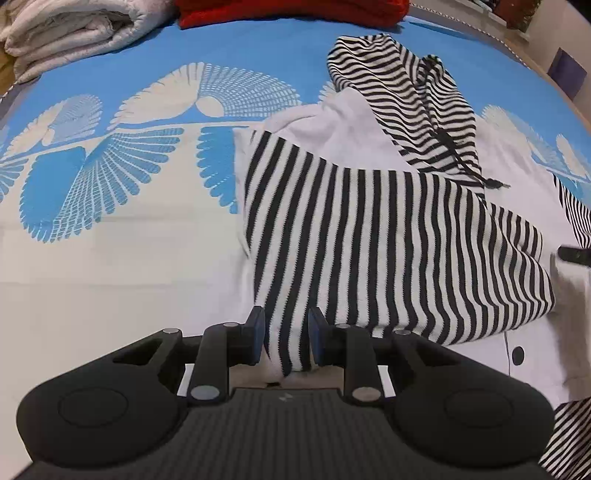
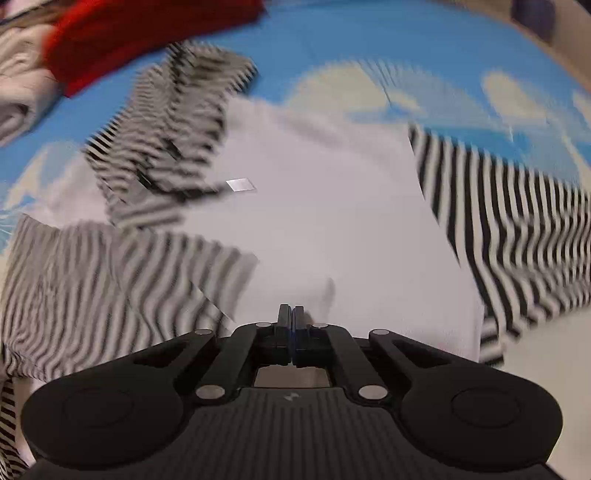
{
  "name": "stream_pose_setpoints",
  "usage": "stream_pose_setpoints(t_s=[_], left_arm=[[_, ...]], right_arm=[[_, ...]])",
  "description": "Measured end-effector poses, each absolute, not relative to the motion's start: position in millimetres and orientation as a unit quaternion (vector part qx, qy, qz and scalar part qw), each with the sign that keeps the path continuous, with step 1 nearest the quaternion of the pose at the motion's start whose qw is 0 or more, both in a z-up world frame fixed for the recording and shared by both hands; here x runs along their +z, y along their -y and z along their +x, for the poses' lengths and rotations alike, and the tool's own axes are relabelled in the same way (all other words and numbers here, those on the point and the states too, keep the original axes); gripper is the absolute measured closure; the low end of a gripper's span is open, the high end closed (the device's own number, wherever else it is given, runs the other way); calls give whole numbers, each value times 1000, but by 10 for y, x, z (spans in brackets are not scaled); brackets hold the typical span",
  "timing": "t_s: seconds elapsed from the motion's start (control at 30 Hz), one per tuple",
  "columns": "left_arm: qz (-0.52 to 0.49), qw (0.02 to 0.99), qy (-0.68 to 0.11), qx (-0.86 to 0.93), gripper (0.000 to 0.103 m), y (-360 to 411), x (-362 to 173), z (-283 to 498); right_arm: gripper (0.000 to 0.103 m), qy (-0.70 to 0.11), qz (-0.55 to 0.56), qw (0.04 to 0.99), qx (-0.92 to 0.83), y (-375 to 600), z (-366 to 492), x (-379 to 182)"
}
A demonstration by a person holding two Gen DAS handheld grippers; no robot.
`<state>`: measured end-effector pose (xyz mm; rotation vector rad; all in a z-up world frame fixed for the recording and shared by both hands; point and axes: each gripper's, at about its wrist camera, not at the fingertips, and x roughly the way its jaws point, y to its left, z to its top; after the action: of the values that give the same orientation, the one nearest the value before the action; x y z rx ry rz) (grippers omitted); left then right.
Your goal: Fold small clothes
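Observation:
A small white hoodie with black-and-white striped sleeves and hood lies on the bed. In the left wrist view its striped left sleeve (image 1: 369,243) is folded across the white body (image 1: 347,122), and the striped hood (image 1: 399,88) lies at the far end. My left gripper (image 1: 286,332) is open, its pads on either side of the sleeve's near end. In the blurred right wrist view my right gripper (image 2: 291,317) is shut and empty over the white body (image 2: 325,221). The other striped sleeve (image 2: 517,229) lies spread out to the right.
The bed has a blue and white patterned sheet (image 1: 110,155). A folded pale blanket (image 1: 74,26) and a red cloth (image 1: 288,13) lie at the far edge. A dark object (image 1: 576,254) shows at the right edge of the left wrist view.

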<state>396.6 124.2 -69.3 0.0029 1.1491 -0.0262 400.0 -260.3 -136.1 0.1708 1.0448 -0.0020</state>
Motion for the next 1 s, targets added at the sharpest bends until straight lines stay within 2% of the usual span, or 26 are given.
stream_pose_setpoints(t_s=[0.1,0.23,0.37,0.4,0.43,0.47,0.57,0.7,0.8,0.87,0.97,1.0], left_arm=[[-1,841,-541,-12,75,-1261,-683,3980],[2,841,-541,-16,75,-1242,-689,3974],[1,841,-541,-15,75,-1227,-690,3991],[0,841,-541,-14,75,-1223,-691,3997],[0,841,-541,-14,75,-1214,-694,4002],[2,841,-541,-15,75,-1202,-698,4007],[6,841,-541,-18,75,-1156,-708,4015],[2,850,-527,-13,75,-1107,-640,4010],[0,880,-474,12,75,-1096,-366,3900],[-13,898,-440,18,75,-1083,-131,3785],[-23,911,-412,21,74,-1015,172,3650],[-23,915,-403,22,70,-973,263,3598]], right_arm=[[103,-472,71,878,-27,2619,3995,-1236],[102,-506,92,851,-106,2856,4031,-1385],[95,-478,117,869,-45,2808,3998,-1259],[83,-472,110,875,-16,2739,3989,-1227],[60,-476,106,873,9,2684,3989,-1233],[51,-494,100,863,31,2641,3988,-1288],[50,-572,52,818,37,2547,3973,-1577],[50,-540,53,839,48,2596,3984,-1448],[50,-564,11,825,40,2624,3958,-1533],[50,-541,44,839,29,2783,3899,-1424],[50,-453,114,884,23,3083,3789,-1085],[49,-423,128,897,17,3196,3744,-987]])
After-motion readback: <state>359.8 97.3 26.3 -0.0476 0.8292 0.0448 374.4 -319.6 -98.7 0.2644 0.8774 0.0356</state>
